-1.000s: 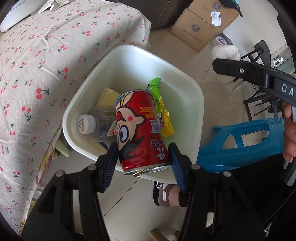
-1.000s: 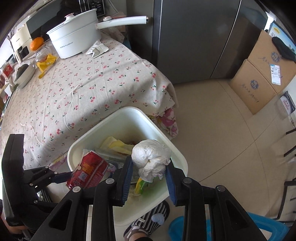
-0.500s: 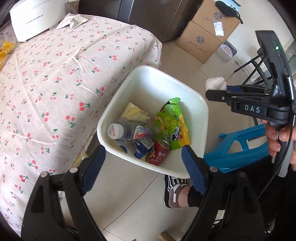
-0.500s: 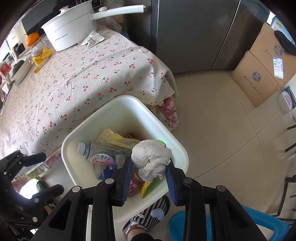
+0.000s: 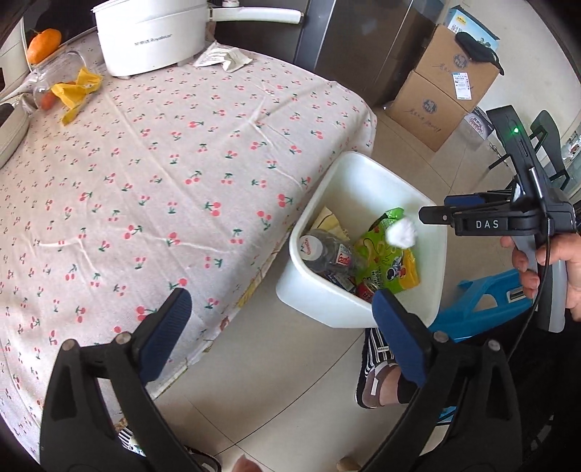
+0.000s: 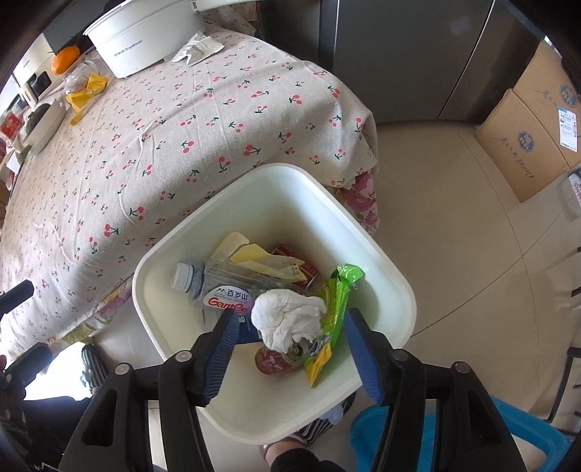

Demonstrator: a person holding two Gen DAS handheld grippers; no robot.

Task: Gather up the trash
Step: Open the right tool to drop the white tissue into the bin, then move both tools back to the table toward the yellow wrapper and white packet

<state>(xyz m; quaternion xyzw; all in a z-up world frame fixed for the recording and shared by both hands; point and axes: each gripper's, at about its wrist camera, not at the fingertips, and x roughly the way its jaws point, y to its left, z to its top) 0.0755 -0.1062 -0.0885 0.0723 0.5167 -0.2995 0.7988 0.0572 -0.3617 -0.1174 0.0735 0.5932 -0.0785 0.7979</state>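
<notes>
A white bin (image 5: 432,276) (image 6: 276,178) stands on the floor beside the table. It holds a clear water bottle (image 6: 218,287), a red can (image 6: 276,361), a green snack bag (image 6: 334,308) and yellow wrappers (image 6: 254,254). A white crumpled tissue (image 6: 287,321) (image 5: 401,234) is in mid-air over the bin, between the spread fingers of my right gripper (image 6: 290,348), which is open. My left gripper (image 5: 279,334) is open and empty, above the floor by the table edge, left of the bin.
The table with cherry-print cloth (image 5: 163,163) carries a white pot (image 5: 152,32), a yellow wrapper (image 5: 76,92), a white packet (image 5: 221,58) and an orange (image 5: 43,43). Cardboard boxes (image 5: 446,83) and a blue stool (image 5: 486,305) stand on the floor. A foot (image 5: 377,377) is near the bin.
My left gripper opened, dropped the red can into the bin and drew back and up. My right gripper opened over the bin and the tissue is falling free.
</notes>
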